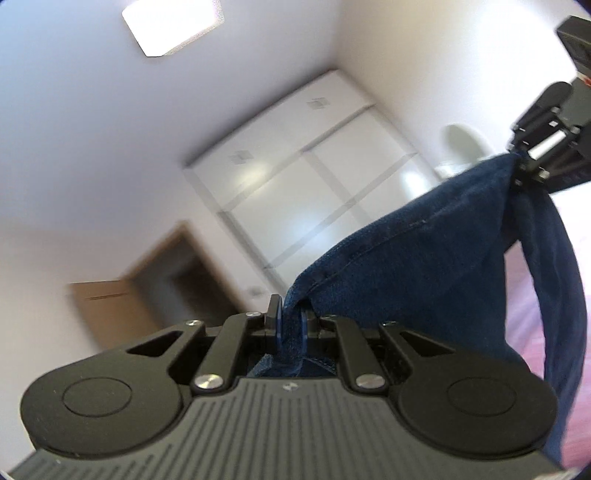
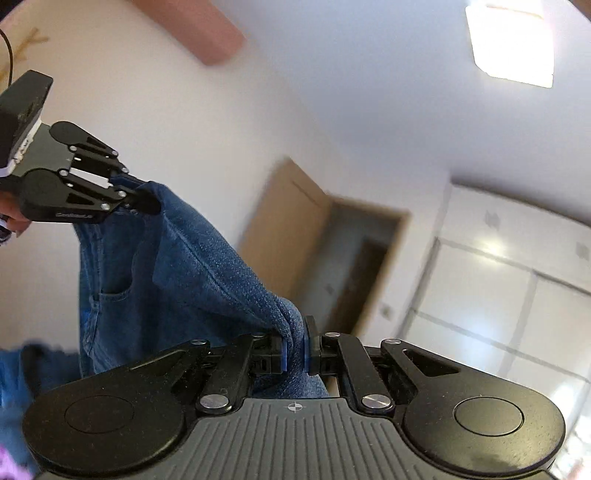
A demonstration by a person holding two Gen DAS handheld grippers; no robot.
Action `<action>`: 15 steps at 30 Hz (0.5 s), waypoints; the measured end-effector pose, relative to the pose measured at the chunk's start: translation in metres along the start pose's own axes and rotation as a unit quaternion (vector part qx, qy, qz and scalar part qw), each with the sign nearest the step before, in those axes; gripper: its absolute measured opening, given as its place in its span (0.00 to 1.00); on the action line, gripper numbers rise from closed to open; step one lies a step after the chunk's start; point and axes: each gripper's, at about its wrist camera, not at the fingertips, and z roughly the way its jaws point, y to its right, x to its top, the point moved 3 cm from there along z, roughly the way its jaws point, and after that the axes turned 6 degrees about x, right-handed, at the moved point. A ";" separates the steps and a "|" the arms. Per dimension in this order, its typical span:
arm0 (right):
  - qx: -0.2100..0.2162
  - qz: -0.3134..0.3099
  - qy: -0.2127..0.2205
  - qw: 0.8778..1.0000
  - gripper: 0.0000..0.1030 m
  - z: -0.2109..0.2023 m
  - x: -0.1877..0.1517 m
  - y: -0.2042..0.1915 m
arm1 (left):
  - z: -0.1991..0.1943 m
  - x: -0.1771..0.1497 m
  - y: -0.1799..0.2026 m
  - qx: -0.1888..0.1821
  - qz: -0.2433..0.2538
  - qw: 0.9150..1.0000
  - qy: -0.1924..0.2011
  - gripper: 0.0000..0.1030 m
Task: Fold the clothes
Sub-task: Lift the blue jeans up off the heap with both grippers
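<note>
Blue jeans (image 1: 424, 266) hang in the air, stretched between both grippers. My left gripper (image 1: 290, 325) is shut on one corner of the denim, fabric bunched between its blue pads. The right gripper (image 1: 519, 168) shows at the upper right of the left wrist view, clamped on the other corner. In the right wrist view my right gripper (image 2: 295, 350) is shut on a fold of the jeans (image 2: 177, 266), and the left gripper (image 2: 138, 201) grips the far corner at upper left. A pocket seam shows on the hanging part. Both cameras tilt upward.
White wardrobe doors (image 1: 303, 177) and a brown open door (image 1: 162, 277) stand behind. A ceiling lamp (image 1: 173, 26) glows overhead. Pink bedding (image 1: 532, 295) lies below at the right edge. A person's hand (image 2: 14, 218) holds the left gripper.
</note>
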 end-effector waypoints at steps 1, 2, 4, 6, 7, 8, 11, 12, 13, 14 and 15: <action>-0.016 0.001 -0.018 1.000 0.06 -0.021 -0.013 0.009 | 0.001 0.004 0.019 -0.029 -0.006 1.000 0.006 0.09; -0.038 0.003 -0.035 0.999 0.06 -0.044 -0.025 0.020 | 0.000 0.009 0.038 -0.060 -0.012 0.998 0.015 0.09; -0.089 0.012 -0.072 0.993 0.05 -0.091 -0.047 0.042 | -0.002 0.022 0.075 -0.124 -0.022 0.991 0.037 0.09; -0.143 0.019 -0.107 0.984 0.05 -0.137 -0.065 0.060 | -0.002 0.040 0.109 -0.188 -0.033 0.980 0.063 0.08; -0.175 0.022 -0.122 0.977 0.06 -0.160 -0.069 0.064 | -0.003 0.049 0.126 -0.217 -0.037 0.972 0.079 0.08; -0.206 0.025 -0.138 0.968 0.06 -0.182 -0.073 0.068 | -0.005 0.060 0.144 -0.243 -0.038 0.964 0.096 0.08; -0.290 0.016 -0.165 0.943 0.06 -0.243 -0.064 0.070 | -0.018 0.089 0.175 -0.308 -0.062 0.938 0.148 0.08; -0.314 0.007 -0.167 0.934 0.06 -0.262 -0.054 0.068 | -0.022 0.101 0.180 -0.325 -0.077 0.928 0.164 0.08; -0.339 -0.003 -0.170 0.925 0.06 -0.280 -0.044 0.065 | -0.027 0.112 0.182 -0.337 -0.093 0.920 0.179 0.07; -0.363 -0.012 -0.172 0.916 0.06 -0.299 -0.034 0.063 | -0.032 0.123 0.182 -0.346 -0.109 0.911 0.195 0.07; -0.387 -0.021 -0.174 0.905 0.06 -0.317 -0.024 0.060 | -0.036 0.133 0.180 -0.354 -0.126 0.903 0.209 0.07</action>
